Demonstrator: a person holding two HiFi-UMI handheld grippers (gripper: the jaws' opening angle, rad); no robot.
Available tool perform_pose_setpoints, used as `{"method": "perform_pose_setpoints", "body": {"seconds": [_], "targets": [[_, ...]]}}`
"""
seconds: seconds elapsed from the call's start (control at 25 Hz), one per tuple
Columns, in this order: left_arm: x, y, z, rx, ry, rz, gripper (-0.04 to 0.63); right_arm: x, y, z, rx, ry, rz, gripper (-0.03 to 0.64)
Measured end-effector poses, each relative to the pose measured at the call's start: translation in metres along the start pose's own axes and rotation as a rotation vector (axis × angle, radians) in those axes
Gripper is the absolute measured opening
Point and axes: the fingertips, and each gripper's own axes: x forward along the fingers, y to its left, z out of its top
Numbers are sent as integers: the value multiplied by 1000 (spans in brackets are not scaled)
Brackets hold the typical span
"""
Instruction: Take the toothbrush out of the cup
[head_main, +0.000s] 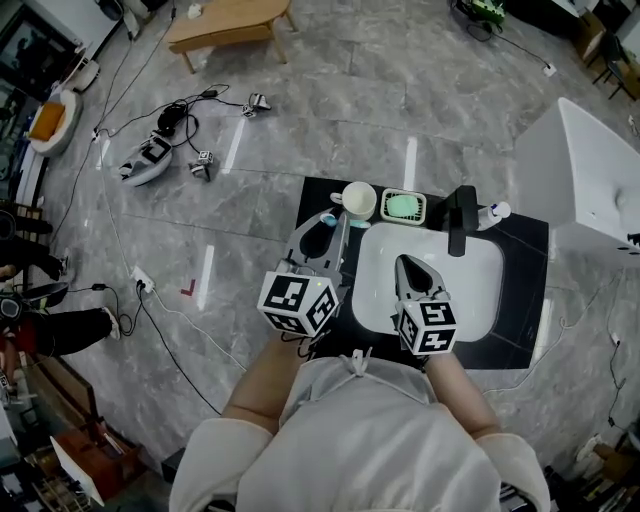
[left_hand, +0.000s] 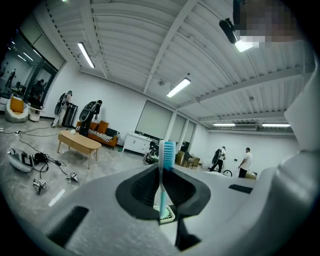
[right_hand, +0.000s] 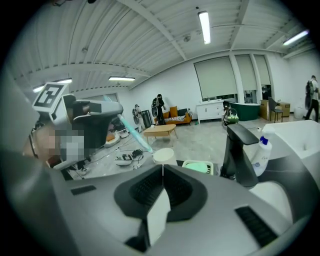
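Observation:
A teal and white toothbrush (left_hand: 162, 186) stands upright between the pads of my left gripper (left_hand: 162, 200), which is shut on its handle; the bristle head pokes up above the jaws. In the right gripper view the toothbrush (right_hand: 129, 129) slants down from the left gripper, its lower end just up and left of the white cup (right_hand: 163, 155). The cup (head_main: 359, 200) stands at the back of the black counter (head_main: 525, 300). My left gripper (head_main: 324, 226) hovers just in front and to the left of it. Over the white sink (head_main: 480, 300), my right gripper (head_main: 406, 268) is shut with nothing in it.
A green soap dish (head_main: 404, 207), a black faucet (head_main: 461, 222) and a white bottle (head_main: 494, 213) line the back of the counter. A white cabinet (head_main: 585, 180) stands to the right. Cables and devices (head_main: 165, 150) lie on the grey floor, and a wooden table (head_main: 225, 22) stands further off.

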Motion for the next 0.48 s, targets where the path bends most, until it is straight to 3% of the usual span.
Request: {"method": "perform_pose_setpoints", "body": {"seconds": [0.48], "targets": [[-45,-37,-62,0,108,-16,37,-38,12,2,-28,-62,5,28]]}}
